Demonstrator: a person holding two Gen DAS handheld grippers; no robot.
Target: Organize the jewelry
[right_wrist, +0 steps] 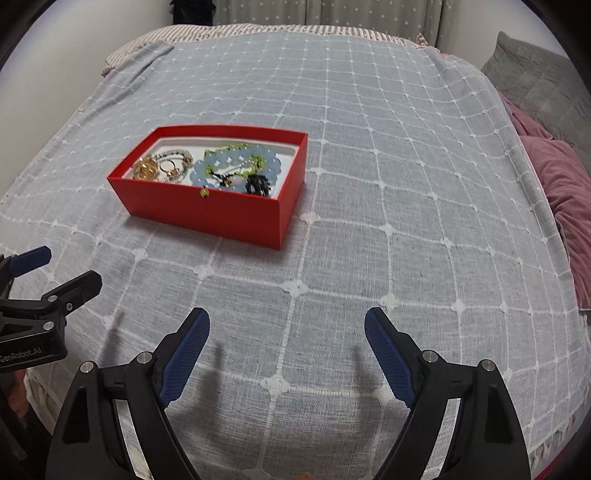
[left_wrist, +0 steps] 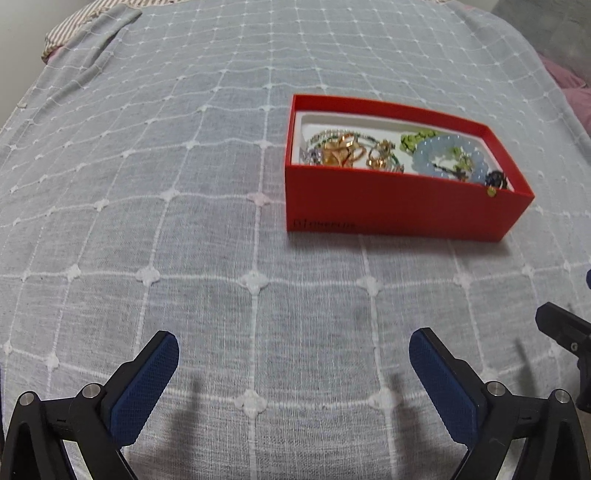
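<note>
A red box with a white lining stands on the grey checked bedspread. It holds gold rings, a pale blue bead bracelet, green beads and a dark piece. The box also shows in the right wrist view, with the blue bracelet and gold pieces inside. My left gripper is open and empty, low over the bedspread short of the box. My right gripper is open and empty, to the right of the left one.
Pink bedding and a grey pillow lie at the bed's right side. Striped fabric runs along the far edge. The bed's near edge is just under the right gripper.
</note>
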